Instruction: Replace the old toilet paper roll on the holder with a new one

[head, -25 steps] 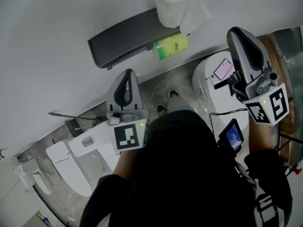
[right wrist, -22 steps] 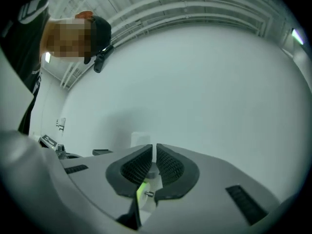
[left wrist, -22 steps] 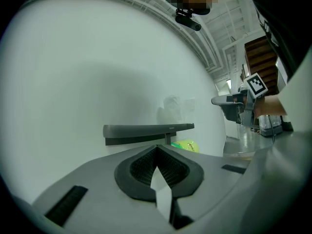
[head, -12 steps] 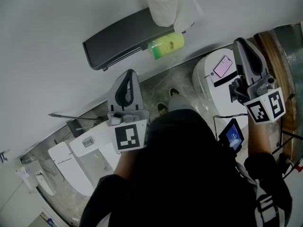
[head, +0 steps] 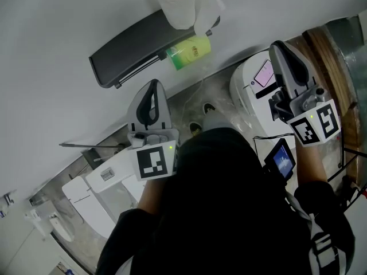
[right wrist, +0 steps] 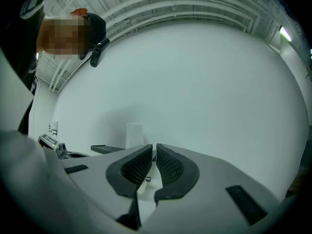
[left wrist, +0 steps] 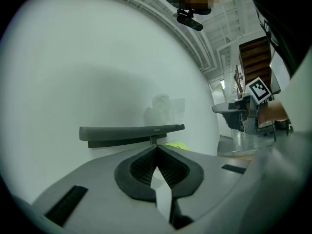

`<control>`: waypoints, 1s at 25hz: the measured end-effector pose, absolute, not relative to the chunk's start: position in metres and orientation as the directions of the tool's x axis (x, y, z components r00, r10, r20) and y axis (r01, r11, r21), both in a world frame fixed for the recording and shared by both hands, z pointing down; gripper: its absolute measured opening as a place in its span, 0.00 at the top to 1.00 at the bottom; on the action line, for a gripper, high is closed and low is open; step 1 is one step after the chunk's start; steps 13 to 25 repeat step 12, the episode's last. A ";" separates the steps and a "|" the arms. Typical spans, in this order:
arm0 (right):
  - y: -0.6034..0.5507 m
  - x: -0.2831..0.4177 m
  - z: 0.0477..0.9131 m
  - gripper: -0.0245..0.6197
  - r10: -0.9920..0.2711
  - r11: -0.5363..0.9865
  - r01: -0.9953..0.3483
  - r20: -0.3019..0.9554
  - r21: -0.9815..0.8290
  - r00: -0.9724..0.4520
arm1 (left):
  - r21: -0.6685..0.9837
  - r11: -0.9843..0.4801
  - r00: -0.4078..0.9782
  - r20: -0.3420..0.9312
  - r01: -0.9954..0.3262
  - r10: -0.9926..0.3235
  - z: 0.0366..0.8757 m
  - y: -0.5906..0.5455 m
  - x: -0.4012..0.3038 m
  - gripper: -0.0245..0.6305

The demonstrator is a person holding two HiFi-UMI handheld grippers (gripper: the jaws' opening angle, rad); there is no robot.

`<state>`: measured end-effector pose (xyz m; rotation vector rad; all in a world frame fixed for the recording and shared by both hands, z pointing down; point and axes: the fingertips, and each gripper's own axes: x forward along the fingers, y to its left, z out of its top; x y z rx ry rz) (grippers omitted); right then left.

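A dark grey shelf-type holder (head: 135,49) is fixed to the white wall. A white toilet paper roll (head: 175,2) stands upright on top of it with a loose sheet hanging at its right. Under the shelf's right end sits a yellow-green cylinder (head: 189,51). My left gripper (head: 151,86) is shut and empty, level, pointing at the holder (left wrist: 131,133) from a short way off. My right gripper (head: 278,46) is off to the right over the toilet, shut, with nothing in it. In the right gripper view the roll (right wrist: 134,134) shows far to the left of my right gripper (right wrist: 154,147).
A white toilet (head: 249,93) with a pink-screened panel (head: 264,73) stands below the right gripper. A second white fixture (head: 92,196) lies at the lower left. A brown wooden edge (head: 330,62) runs down the right. A small lit screen (head: 282,160) hangs by the person's chest.
The holder and roll have slid up and left in the head view. My right gripper has dropped lower toward the toilet. Both grippers stay shut.
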<state>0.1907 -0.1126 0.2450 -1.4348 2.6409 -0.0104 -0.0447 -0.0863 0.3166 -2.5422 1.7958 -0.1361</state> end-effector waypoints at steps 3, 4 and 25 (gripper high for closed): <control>-0.112 0.189 0.247 0.90 -0.835 0.548 -0.834 -0.104 -0.060 -0.541 | -0.067 -0.336 0.333 0.058 -0.939 -0.941 0.317 -0.087 -0.044 0.94; -0.112 0.188 0.249 0.90 -0.834 0.549 -0.834 -0.101 -0.060 -0.542 | -0.066 -0.337 0.333 0.058 -0.939 -0.941 0.318 -0.087 -0.044 0.94; -0.110 0.180 0.251 0.90 -0.827 0.561 -0.827 -0.086 -0.047 -0.556 | -0.077 -0.328 0.322 0.081 -0.941 -0.943 0.321 -0.082 -0.050 0.94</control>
